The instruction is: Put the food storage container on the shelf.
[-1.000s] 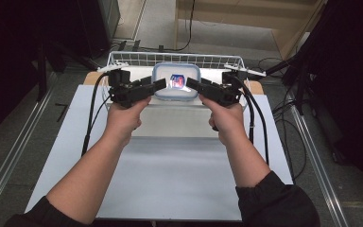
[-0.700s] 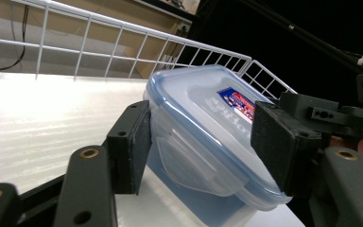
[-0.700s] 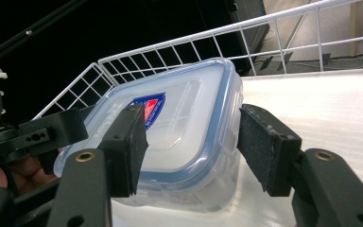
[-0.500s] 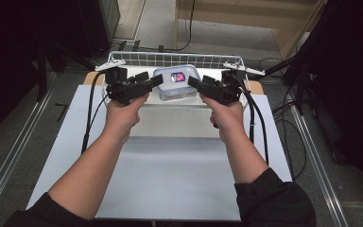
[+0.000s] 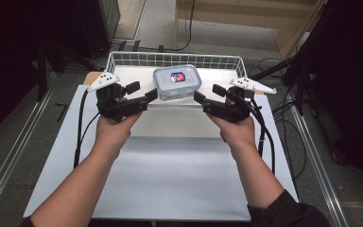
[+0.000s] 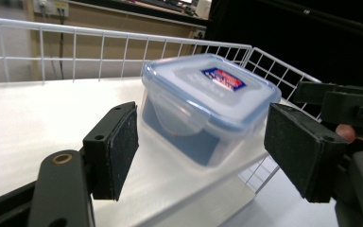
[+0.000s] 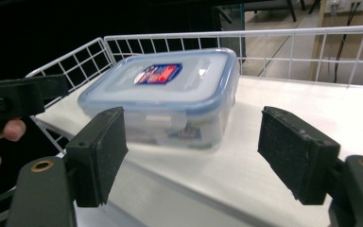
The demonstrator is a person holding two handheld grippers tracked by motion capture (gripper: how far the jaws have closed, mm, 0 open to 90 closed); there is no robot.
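A clear lidded food container (image 5: 177, 82) sits in the wire basket (image 5: 123, 60), just ahead of both grippers. Its red-and-blue lid label (image 6: 222, 78) is too blurred to read. The left gripper (image 5: 145, 91) and right gripper (image 5: 206, 94) both have their jaws spread, holding nothing.

Scene is lit brightly from above; the white tabletop (image 5: 170, 165) is washed w/ soft glare, esp. mid-table. Surroundings are left dark, nearly black at both sides. In the gripper views the container (image 6: 208, 104) is rendered slightly soft; near jaws are blurred, bkgd hazy.
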